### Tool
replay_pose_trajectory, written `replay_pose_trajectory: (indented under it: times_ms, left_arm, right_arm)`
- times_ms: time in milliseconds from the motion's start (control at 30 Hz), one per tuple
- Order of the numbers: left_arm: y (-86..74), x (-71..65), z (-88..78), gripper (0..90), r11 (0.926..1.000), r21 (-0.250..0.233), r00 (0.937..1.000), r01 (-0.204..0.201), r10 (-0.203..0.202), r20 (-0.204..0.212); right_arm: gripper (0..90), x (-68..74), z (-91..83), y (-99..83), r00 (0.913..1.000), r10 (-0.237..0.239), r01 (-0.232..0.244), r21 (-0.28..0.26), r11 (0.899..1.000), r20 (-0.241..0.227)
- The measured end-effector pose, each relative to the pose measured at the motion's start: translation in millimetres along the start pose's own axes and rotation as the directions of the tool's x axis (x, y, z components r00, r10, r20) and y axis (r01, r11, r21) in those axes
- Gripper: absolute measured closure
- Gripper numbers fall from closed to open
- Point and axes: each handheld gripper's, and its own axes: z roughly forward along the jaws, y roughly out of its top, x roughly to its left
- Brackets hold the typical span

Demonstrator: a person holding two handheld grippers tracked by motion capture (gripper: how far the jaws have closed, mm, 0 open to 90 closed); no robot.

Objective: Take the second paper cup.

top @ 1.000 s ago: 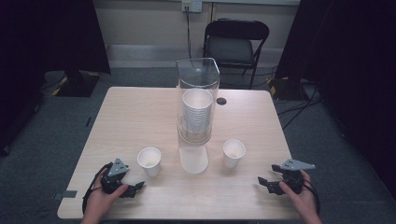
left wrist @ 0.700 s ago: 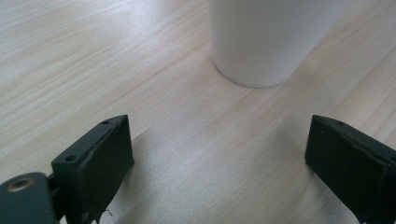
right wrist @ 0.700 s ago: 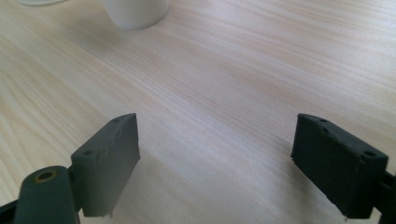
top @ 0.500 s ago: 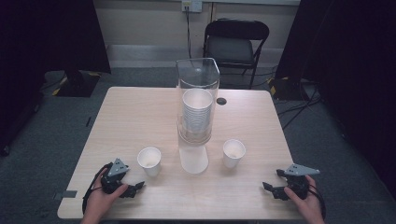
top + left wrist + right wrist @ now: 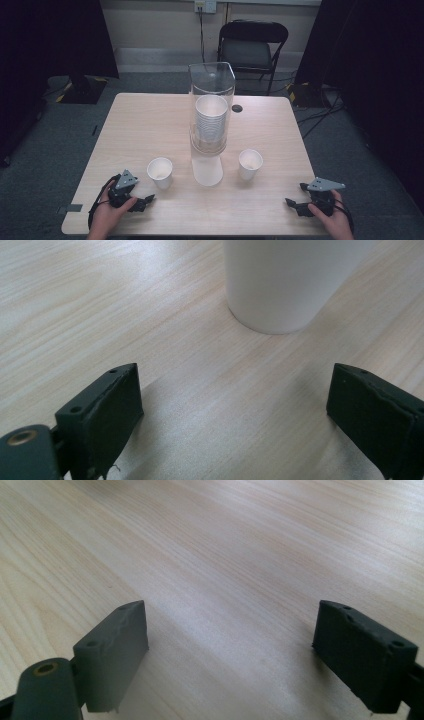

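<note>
Paper cups (image 5: 160,171) (image 5: 249,163) flank the clear dispenser (image 5: 211,107) mid-table (image 5: 145,122). Both grippers rest near the front edge, left gripper (image 5: 145,200) and right gripper (image 5: 292,204), jaws wide, empty, bare wood around. No legible writing.

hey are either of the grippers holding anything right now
No. The left gripper and right gripper are both open over bare table; the nearest paper cup stands untouched ahead of the left.

A light wooden table (image 5: 150,125) stands on grey carpet (image 5: 45,165). Beyond its far edge sits a black folding chair (image 5: 253,47) against a pale wall (image 5: 150,25) with a socket (image 5: 205,6). Dark curtains (image 5: 380,75) close off both sides; the light is dim.
</note>
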Motion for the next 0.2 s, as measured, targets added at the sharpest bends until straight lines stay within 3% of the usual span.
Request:
replay_pose_trajectory:
  times_ms: [200]
  left_arm:
    - [0.0,0.0,0.0,7.1,1.0,0.0,1.0,0.0,0.0,0.0]
  right_arm:
    - [13.5,0.7,0.1,0.1,1.0,0.0,0.0,0.002,1.0,0.003]
